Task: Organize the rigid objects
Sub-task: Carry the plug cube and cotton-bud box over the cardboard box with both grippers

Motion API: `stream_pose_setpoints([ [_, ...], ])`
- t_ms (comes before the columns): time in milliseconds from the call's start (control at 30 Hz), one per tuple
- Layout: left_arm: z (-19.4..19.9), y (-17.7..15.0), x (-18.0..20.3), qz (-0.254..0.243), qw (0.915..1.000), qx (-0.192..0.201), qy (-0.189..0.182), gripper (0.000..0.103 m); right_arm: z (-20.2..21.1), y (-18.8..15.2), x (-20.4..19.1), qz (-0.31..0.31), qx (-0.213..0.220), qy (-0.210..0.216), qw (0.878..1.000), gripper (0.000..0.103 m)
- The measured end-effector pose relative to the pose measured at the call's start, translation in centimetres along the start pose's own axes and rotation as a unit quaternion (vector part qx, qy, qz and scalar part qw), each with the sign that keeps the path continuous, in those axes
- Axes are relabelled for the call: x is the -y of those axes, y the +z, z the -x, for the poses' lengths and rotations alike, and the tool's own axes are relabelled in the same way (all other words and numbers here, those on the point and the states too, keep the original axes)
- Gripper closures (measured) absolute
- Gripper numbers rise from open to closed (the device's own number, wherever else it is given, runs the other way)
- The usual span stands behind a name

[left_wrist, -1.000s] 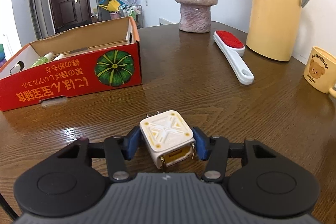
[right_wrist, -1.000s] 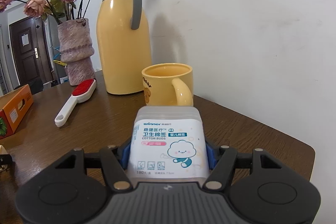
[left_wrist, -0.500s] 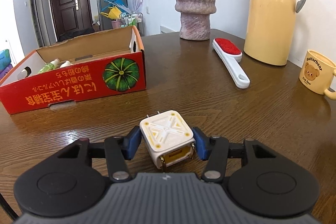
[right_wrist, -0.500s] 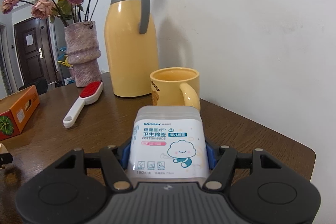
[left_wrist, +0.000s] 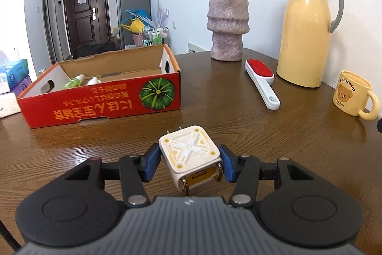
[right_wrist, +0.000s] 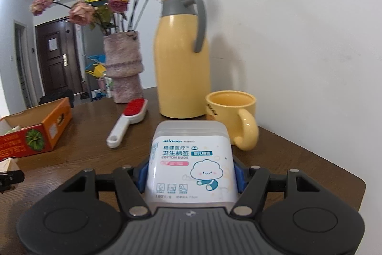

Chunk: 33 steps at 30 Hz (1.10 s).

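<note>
My left gripper (left_wrist: 189,163) is shut on a white and yellow plug adapter (left_wrist: 191,155), held above the wooden table (left_wrist: 238,126). An open red cardboard box (left_wrist: 100,97) with a pumpkin picture lies ahead to the left, with small bottles (left_wrist: 74,82) inside. My right gripper (right_wrist: 191,173) is shut on a clear cotton buds box (right_wrist: 191,166) with a white label, held above the table near its right side. The red box also shows at the far left of the right wrist view (right_wrist: 35,135).
A red and white lint brush (left_wrist: 261,81), a yellow thermos jug (left_wrist: 308,32), a yellow bear mug (left_wrist: 353,94) and a pink vase of dried roses (left_wrist: 228,23) stand along the back and right of the table. The table corner (right_wrist: 358,183) is close on the right.
Both grippers have risen and pulled back, so the box, vase, jug and mug sit lower and smaller in view. Both grips are unchanged.
</note>
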<state>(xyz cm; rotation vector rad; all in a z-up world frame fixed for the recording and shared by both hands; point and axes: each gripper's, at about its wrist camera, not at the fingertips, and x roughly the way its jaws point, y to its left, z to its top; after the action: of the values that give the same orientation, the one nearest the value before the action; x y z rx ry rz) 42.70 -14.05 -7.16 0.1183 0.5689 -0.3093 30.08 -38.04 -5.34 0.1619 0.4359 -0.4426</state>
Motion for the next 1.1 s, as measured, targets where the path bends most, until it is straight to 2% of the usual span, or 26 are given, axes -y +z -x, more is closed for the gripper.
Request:
stream_pose_setpoints([
  [633, 6.3, -0.8, -5.5, 0.042, 0.998, 0.037, 0.03, 0.049, 3.6, 0.8, -7.9, 0.047, 0.008, 0.088, 0.995, 0.039],
  [1100, 9.6, -1.3, -10.8, 0.074, 0.9935, 0.062, 0.06, 0.049, 5.5, 0.4, -15.3, 0.083, 0.004, 0.155, 0.984, 0.039],
])
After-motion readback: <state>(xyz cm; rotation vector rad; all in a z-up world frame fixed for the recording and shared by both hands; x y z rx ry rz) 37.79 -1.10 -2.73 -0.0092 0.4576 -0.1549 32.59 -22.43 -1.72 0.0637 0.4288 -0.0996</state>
